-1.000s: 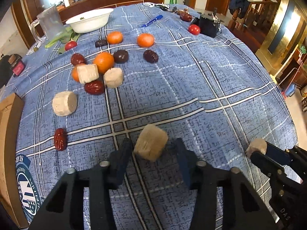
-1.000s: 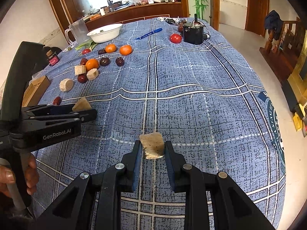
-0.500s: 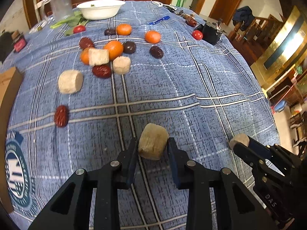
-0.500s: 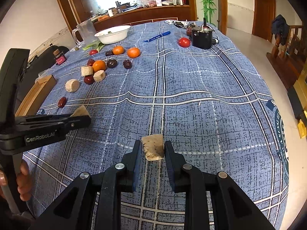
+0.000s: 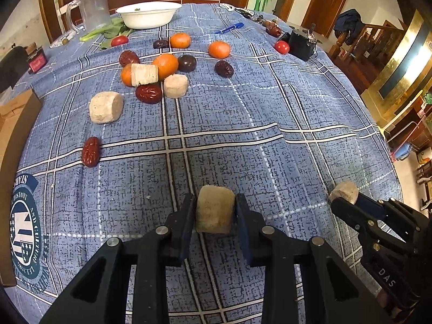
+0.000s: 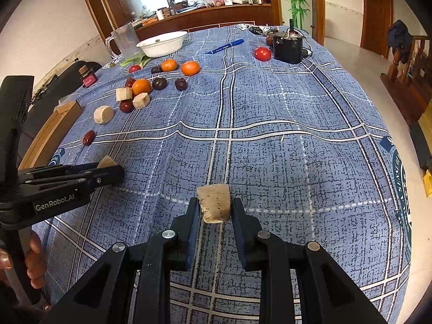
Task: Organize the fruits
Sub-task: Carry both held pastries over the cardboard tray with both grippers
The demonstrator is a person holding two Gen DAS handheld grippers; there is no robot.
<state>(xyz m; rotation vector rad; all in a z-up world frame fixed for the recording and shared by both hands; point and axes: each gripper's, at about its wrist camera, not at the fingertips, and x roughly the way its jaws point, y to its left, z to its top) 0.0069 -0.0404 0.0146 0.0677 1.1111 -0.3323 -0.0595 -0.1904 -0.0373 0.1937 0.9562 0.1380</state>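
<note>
In the left wrist view, the left tongs (image 5: 215,213) are closed on a pale, rough chunk (image 5: 214,209), and both pads touch its sides. The chunk sits low over the blue checked cloth of the surface (image 5: 270,108), near the front edge; I cannot tell if its bottom touches the cloth. The other fruits lie well apart at the far side: oranges (image 5: 165,64), red dates (image 5: 148,93), a lone date (image 5: 91,151), and more pale chunks (image 5: 105,107), with a white bowl (image 5: 149,14) behind them. At the right edge the right tongs (image 5: 344,195) also hold a pale piece (image 5: 344,191).

I judge that the step in hand is securing this chunk so that it can be carried to its group. To do it well, the grip should stay in the middle of the chunk and only firm enough, because the piece looks fibrous and could crumble or turn between the pads. The lift should be straight up before any sideways travel, so the cloth is not dragged.

In the right wrist view, the right tongs (image 6: 214,206) are closed on a flat, pale wedge (image 6: 214,202) with small dots, gripped on its two sides over the cloth. The left tongs (image 6: 110,171) come in from the left, near but not touching, with a hand (image 6: 35,259) on the handle. The two tools should keep this gap when they move.
</note>
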